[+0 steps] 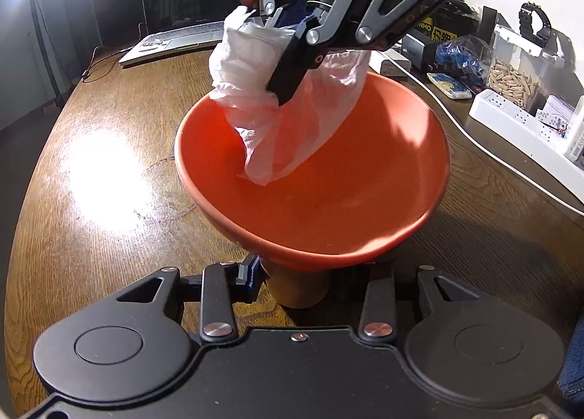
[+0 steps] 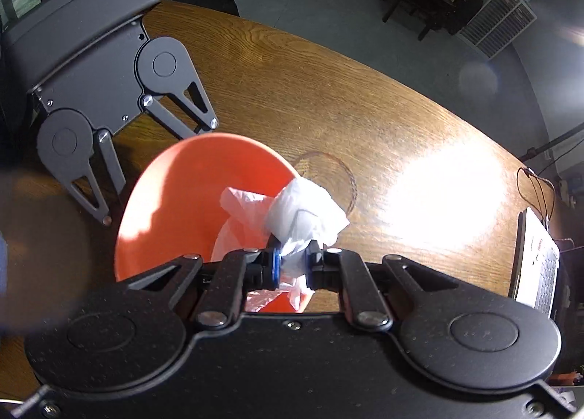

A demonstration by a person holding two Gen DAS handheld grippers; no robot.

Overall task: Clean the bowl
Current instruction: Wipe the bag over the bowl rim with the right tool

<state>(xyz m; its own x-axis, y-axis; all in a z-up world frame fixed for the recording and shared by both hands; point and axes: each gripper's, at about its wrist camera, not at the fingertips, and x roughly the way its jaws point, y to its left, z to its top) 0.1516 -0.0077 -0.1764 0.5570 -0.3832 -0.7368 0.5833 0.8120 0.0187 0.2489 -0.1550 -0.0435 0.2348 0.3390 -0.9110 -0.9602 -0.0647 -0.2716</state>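
Observation:
An orange bowl [image 1: 346, 181] on a narrow foot stands on the wooden table; it also shows in the right wrist view [image 2: 182, 192]. My left gripper [image 1: 303, 273] is shut on the bowl's foot, under the near rim. My right gripper [image 2: 294, 262] is shut on a crumpled white tissue [image 2: 306, 214]. In the left wrist view the right gripper [image 1: 292, 64] comes in from above and the tissue [image 1: 284, 115] hangs down inside the bowl against its far wall.
The wooden table [image 1: 109, 218] has a bright glare patch to the left. An open laptop [image 1: 182, 17] stands at the back. A white power strip [image 1: 518, 123], a cable, a jar and small clutter lie along the right edge.

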